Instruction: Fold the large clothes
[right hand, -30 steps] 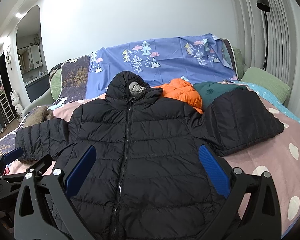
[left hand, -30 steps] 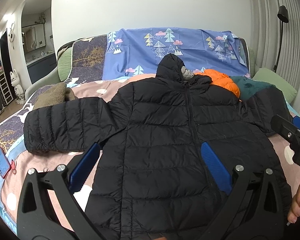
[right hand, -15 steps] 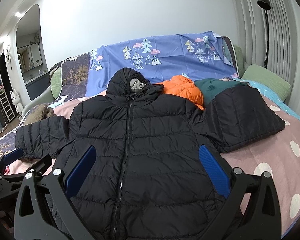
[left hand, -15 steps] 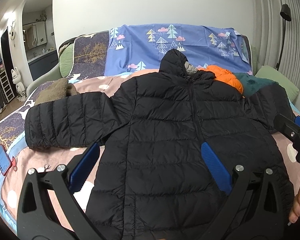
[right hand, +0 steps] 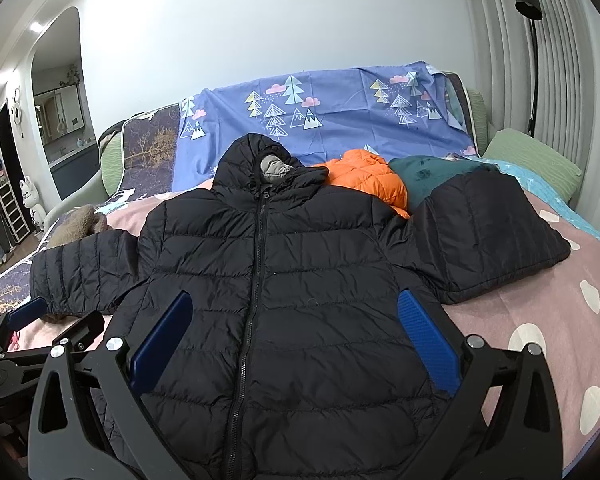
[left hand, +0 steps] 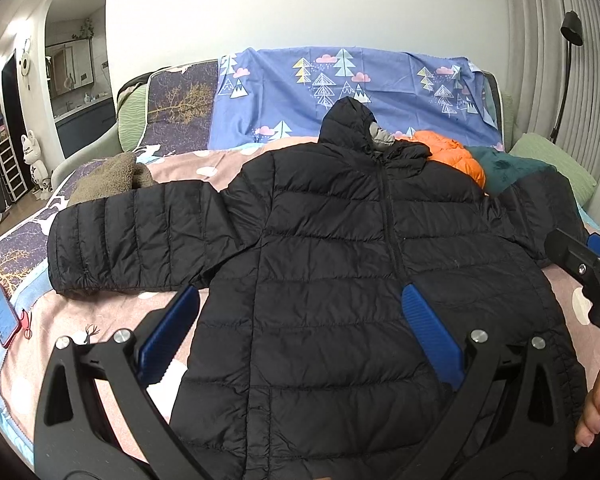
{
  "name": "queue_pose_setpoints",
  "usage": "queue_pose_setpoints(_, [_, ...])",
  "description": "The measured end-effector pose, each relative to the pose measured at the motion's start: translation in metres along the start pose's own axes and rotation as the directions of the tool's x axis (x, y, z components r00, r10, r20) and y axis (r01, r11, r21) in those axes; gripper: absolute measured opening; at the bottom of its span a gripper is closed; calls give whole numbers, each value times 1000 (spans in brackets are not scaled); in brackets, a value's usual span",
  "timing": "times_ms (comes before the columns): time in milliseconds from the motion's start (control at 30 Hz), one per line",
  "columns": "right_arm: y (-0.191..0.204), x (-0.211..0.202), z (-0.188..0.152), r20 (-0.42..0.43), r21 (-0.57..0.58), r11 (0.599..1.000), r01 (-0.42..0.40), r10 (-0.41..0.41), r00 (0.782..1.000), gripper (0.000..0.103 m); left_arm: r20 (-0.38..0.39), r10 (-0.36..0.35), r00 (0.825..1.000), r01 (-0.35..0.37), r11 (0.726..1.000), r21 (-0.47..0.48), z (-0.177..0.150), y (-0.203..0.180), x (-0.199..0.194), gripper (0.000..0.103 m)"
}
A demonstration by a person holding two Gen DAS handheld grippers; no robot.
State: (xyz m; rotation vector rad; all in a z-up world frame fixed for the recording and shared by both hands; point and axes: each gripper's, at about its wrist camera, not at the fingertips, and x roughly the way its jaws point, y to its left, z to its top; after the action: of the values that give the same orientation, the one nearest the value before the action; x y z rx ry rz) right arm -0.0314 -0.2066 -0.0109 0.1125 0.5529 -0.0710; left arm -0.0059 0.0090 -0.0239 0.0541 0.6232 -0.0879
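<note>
A black hooded puffer jacket [left hand: 340, 248] [right hand: 284, 272] lies front up and zipped on the bed, hood toward the headboard, both sleeves spread sideways. Its left sleeve [left hand: 136, 240] reaches toward the bed's left edge; the right sleeve [right hand: 488, 236] rests on the pink cover. My left gripper [left hand: 298, 332] hovers open above the jacket's lower left part, with nothing between its blue pads. Over the lower middle of the jacket, my right gripper [right hand: 296, 336] is open too. The right gripper also shows at the right edge of the left wrist view, a hand [left hand: 598, 408] on it.
An orange puffer [right hand: 372, 180] and a dark green garment [right hand: 432, 172] lie by the hood. A brown fleece item [left hand: 108, 176] sits at the left, a red-cased phone [left hand: 2, 314] near the bed's left edge. A green pillow [right hand: 536, 156] and floor lamp [right hand: 534, 52] stand right.
Both cameras have risen and pitched slightly, so the jacket sits a little lower in view. Both grippers stay open and the jacket has not moved.
</note>
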Motion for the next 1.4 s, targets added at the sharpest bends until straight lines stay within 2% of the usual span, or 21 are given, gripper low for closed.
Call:
queue_pose_setpoints(500, [0, 3, 1, -11, -4, 1000, 23, -23, 1000, 102, -19, -38, 999, 38, 999, -34, -2, 8, 4, 101])
queue_pose_setpoints(1033, [2, 10, 3, -26, -9, 1000, 26, -27, 999, 102, -14, -71, 997, 71, 997, -19, -2, 6, 6, 101])
queue_pose_setpoints(1400, [9, 24, 0, -59, -14, 1000, 16, -17, 998, 102, -32, -69, 997, 67, 997, -47, -3, 17, 15, 101])
